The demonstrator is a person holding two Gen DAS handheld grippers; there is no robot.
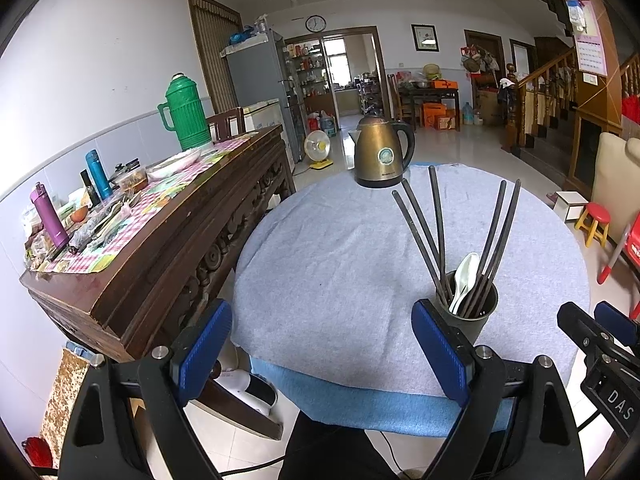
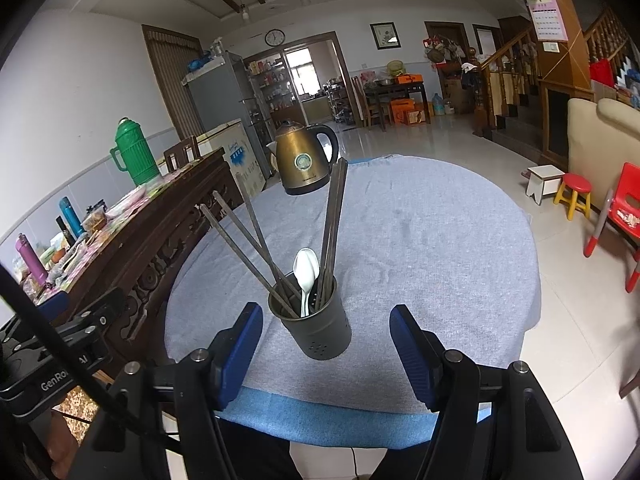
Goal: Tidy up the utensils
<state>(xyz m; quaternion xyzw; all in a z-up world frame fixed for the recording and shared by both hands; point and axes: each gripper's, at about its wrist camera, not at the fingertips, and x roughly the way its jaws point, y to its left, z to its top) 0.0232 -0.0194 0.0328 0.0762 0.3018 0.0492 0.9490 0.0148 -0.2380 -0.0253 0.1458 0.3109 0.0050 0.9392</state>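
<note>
A dark perforated utensil holder stands upright near the front edge of a round table under a grey-blue cloth. It holds several dark chopsticks fanned out and a white spoon. My right gripper is open and empty, with the holder just ahead between its fingers. My left gripper is open and empty at the table's front edge, and the holder stands just beyond its right finger. The chopsticks and spoon also show there.
A brass electric kettle stands at the table's far side; it also shows in the right wrist view. A carved wooden sideboard with bottles, dishes and a green thermos adjoins the table's left. Stools and a red chair stand at the right.
</note>
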